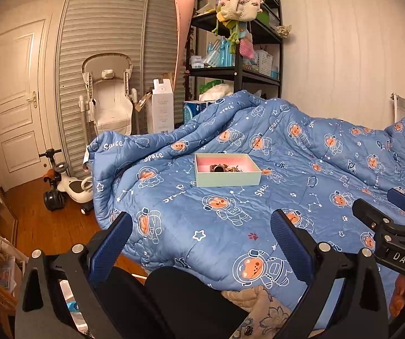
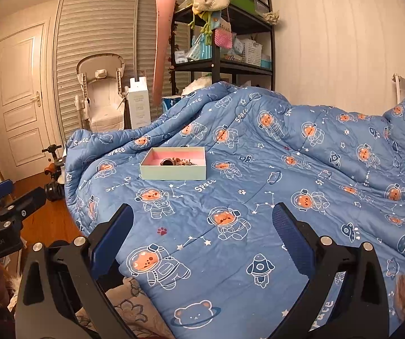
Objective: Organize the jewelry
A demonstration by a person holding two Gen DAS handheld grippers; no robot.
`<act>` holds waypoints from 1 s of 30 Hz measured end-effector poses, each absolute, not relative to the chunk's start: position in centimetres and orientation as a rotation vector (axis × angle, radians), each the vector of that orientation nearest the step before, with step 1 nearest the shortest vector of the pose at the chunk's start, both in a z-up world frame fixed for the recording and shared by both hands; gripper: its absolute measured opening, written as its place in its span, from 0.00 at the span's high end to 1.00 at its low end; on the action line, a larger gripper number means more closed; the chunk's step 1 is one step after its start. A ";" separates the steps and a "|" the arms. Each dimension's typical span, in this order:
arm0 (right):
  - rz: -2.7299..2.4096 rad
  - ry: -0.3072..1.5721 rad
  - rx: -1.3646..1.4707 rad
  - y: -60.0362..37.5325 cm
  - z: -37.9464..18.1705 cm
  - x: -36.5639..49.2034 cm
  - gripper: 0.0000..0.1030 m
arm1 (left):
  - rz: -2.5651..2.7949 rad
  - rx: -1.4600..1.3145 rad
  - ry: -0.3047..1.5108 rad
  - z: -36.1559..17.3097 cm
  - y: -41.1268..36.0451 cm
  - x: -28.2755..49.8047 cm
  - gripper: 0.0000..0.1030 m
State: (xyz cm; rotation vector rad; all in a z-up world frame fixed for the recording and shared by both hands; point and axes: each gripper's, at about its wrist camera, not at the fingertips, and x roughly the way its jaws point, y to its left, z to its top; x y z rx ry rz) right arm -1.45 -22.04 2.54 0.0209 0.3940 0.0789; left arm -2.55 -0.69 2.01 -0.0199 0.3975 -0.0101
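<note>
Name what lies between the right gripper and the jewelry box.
Only bare blue quilt lies between the right gripper and the box, seen in the right wrist view.

blue quilt [image 1: 230,220] w/ orange astronaut bears; mint box [image 1: 227,180], pink inside.

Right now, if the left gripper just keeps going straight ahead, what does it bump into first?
Probably the blue quilt. The left gripper is open, holding nothing, aimed roughly at the box of jewelry farther on. Depth is hard to judge.
</note>
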 end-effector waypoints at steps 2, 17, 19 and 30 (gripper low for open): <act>0.084 0.385 0.019 -21.9 2.7 -1.6 0.06 | -0.005 -0.008 0.397 2.1 -0.9 -2.6 0.06; 0.095 0.375 0.014 -21.6 1.7 -1.6 0.06 | -0.021 0.000 0.397 1.7 -1.3 -2.6 0.06; 0.097 0.374 0.011 -21.5 1.7 -1.6 0.06 | -0.018 0.000 0.395 1.6 -1.3 -2.6 0.06; 0.105 0.364 -0.002 -21.1 1.9 -1.9 0.06 | -0.015 0.000 0.385 1.7 -1.3 -2.9 0.06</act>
